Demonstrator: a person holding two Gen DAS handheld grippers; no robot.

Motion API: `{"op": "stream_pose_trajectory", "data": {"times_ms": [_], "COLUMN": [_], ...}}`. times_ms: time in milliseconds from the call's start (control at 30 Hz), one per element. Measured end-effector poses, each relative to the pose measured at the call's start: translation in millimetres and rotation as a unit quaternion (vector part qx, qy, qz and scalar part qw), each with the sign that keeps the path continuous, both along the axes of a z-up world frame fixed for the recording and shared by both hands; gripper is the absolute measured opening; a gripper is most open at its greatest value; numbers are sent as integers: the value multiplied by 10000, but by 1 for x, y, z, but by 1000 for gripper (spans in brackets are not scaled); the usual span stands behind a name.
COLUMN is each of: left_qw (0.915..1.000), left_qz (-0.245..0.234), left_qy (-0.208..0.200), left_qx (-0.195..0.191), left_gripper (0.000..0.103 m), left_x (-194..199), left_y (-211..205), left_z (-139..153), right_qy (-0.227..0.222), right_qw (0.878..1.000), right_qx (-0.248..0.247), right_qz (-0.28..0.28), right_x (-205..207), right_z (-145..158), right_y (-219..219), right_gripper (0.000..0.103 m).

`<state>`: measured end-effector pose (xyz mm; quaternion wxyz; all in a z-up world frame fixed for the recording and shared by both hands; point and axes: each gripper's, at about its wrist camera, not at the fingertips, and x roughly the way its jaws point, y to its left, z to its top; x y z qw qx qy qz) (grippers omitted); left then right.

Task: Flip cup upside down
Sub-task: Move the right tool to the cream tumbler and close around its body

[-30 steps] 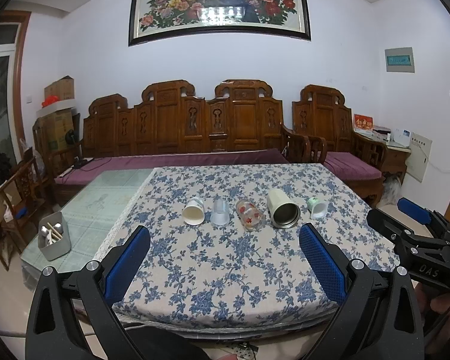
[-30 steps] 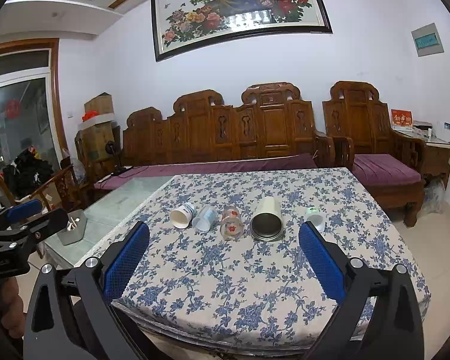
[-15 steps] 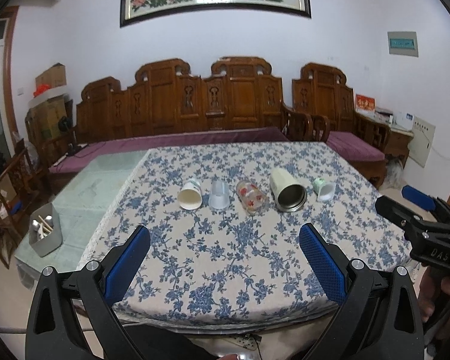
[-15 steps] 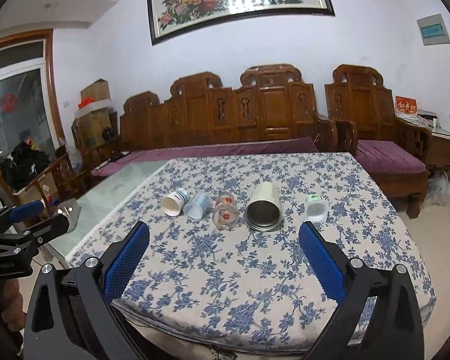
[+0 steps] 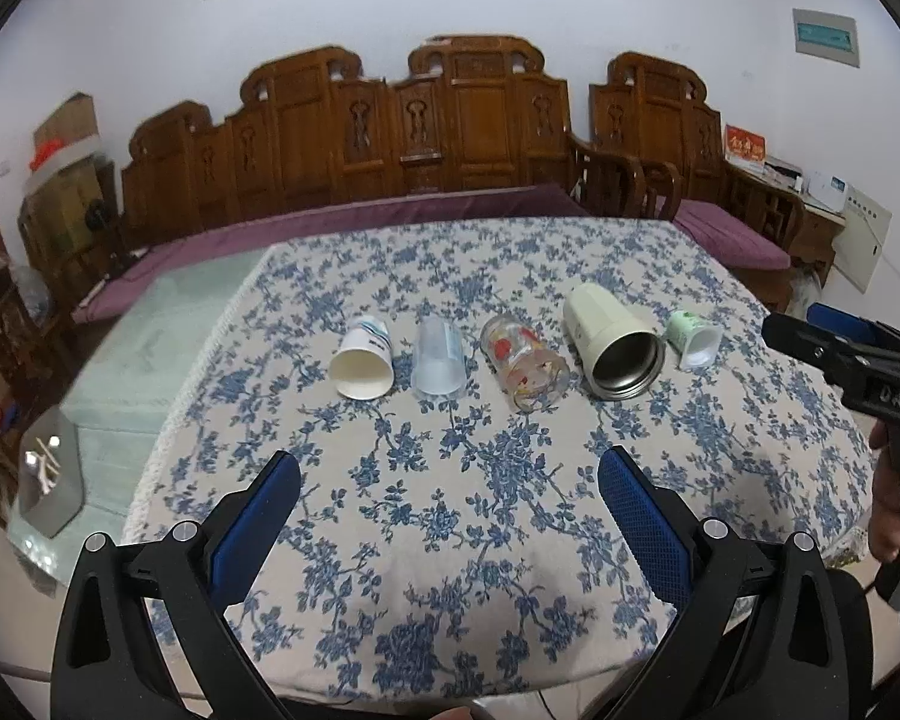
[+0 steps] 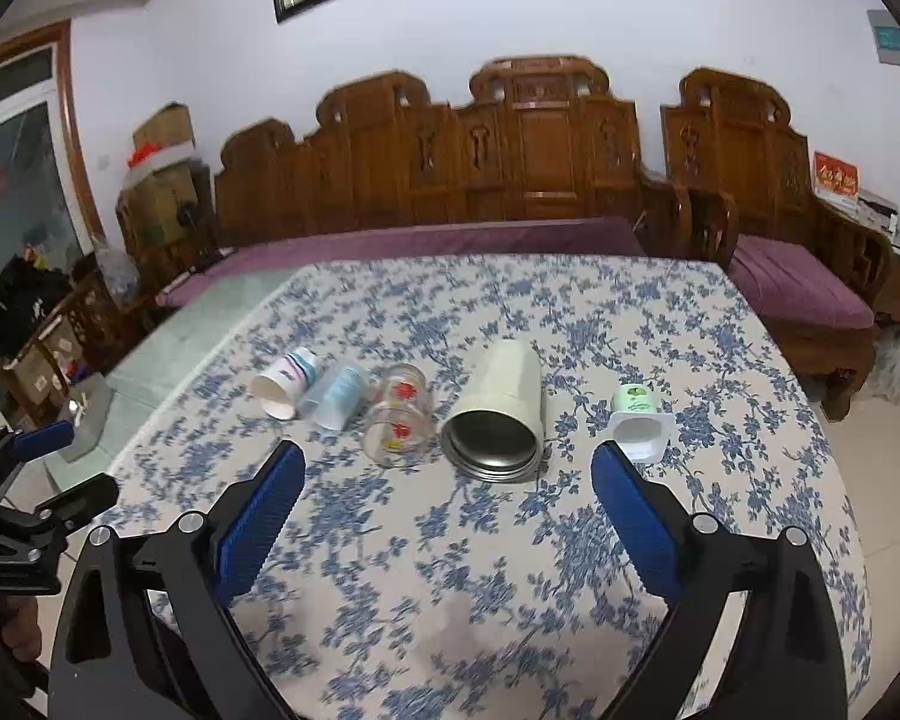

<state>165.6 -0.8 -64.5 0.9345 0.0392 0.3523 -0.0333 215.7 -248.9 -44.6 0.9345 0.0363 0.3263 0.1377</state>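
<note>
- Now hovering near the table's front edge: left gripper (image 5: 449, 483) and right gripper (image 6: 448, 474), both spread wide, clamping nothing.
- Lying sideways in a row mid-table, mouths facing the cameras: paper cup (image 5: 363, 358), clear plastic cup (image 5: 438, 357), printed glass (image 5: 525, 363), cream steel-lined tumbler (image 5: 612, 342), small green cup (image 5: 693, 339).
- Leaving bare flowered tablecloth (image 5: 450, 540) between fingers and cups.

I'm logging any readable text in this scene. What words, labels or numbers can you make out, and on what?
"DAS": on the right gripper body, seen from the left wrist.
Red sign with gold characters: too blurred to read.
Paper cup, small green cup, wall panel: print too small to read.
</note>
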Motion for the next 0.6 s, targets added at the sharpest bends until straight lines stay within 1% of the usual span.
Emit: {"op": "stream_pose_trajectory", "data": {"times_ms": [233, 333, 433, 600], "left_qw": [9993, 9989, 9984, 9973], "left_qz": [-100, -144, -162, -186], "left_qy": [334, 432, 509, 669], "left_qx": [-136, -133, -164, -232], "left_gripper": [96, 96, 96, 96], "left_x": [43, 61, 77, 101], "left_y": [7, 9, 11, 15], "left_z": [-17, -24, -29, -43], "right_qy": [574, 857, 1120, 1685], "right_qw": [9983, 9962, 9936, 9856], "right_qx": [-82, -106, -144, -167], "right_qz": [72, 90, 99, 28], "right_x": [67, 97, 127, 180], "right_z": [-23, -32, -43, -70], "right_y": [2, 5, 10, 16], "right_gripper": [95, 94, 94, 94]}}
